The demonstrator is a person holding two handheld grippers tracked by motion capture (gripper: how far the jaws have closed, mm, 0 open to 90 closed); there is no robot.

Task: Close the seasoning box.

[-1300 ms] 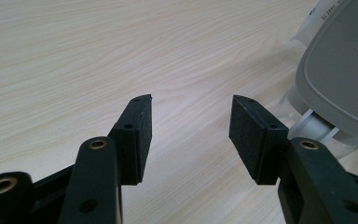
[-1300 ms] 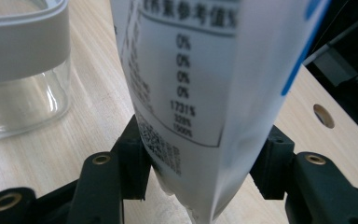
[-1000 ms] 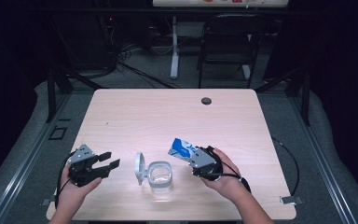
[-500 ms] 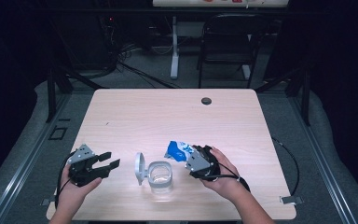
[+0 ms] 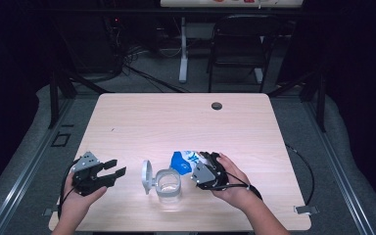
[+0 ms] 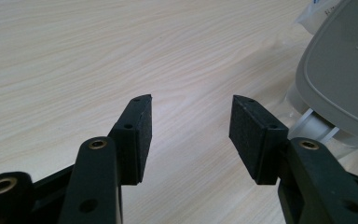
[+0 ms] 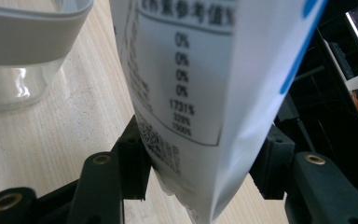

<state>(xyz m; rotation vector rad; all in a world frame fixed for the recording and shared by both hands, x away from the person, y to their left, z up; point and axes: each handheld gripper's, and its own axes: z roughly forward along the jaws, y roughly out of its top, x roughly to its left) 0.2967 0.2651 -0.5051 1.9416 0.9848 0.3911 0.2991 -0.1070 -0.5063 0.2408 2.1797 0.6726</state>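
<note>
The pale wooden counter point(image 5: 186, 122) fills the middle of the high view. At lower centre stands a clear glass jar point(image 5: 168, 184) with its grey hinged lid point(image 5: 147, 176) flipped open to the left. Just right of it, the right tool point(image 5: 199, 165) pinches a blue-and-white pouch point(image 5: 183, 160), tipped toward the jar. At lower left, the left tool point(image 5: 118, 167) is spread, holding nothing.

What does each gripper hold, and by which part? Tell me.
Right gripper: the pouch, clamped near its bottom end. Left gripper: nothing, open.
</note>
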